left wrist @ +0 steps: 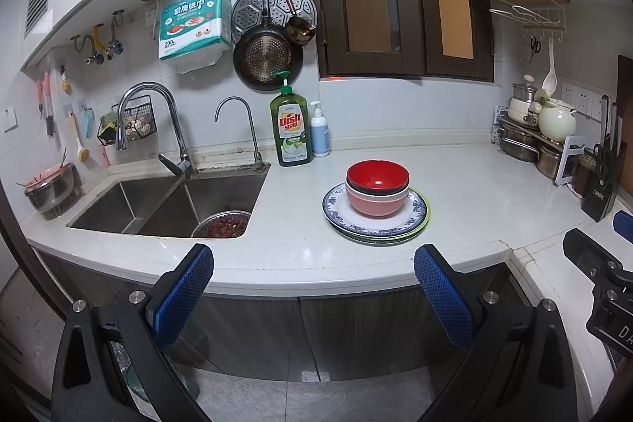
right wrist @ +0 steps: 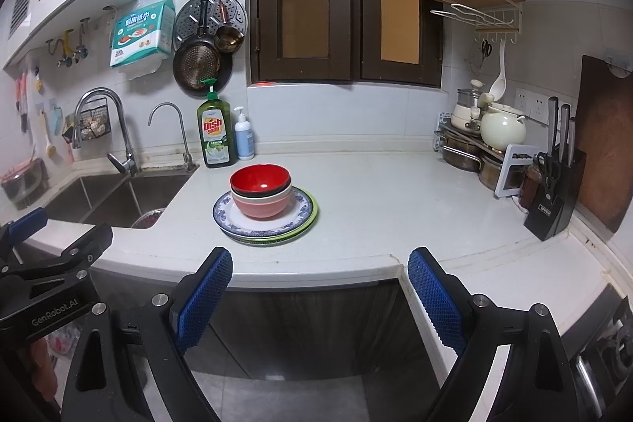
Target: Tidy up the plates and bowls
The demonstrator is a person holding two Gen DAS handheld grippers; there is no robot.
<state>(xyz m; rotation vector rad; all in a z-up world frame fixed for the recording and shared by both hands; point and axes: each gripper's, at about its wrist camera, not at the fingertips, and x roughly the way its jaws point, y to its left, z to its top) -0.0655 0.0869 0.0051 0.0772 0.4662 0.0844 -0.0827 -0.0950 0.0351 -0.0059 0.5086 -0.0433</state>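
The bowls sit nested, a red bowl [left wrist: 376,177] inside a pink bowl [left wrist: 376,203], on a blue-patterned plate [left wrist: 336,208] that lies over a green plate [left wrist: 424,214], mid-surface [left wrist: 455,184] between the sink [left wrist: 170,200] and the pot rack. Both tools hang back off the front edge, the left hand-held gripper [left wrist: 314,269] and the right hand-held gripper [right wrist: 319,273] each with fingers spread wide and empty. Lifting the whole stack by one rim could tip the bowls; glazed plates may slide apart.
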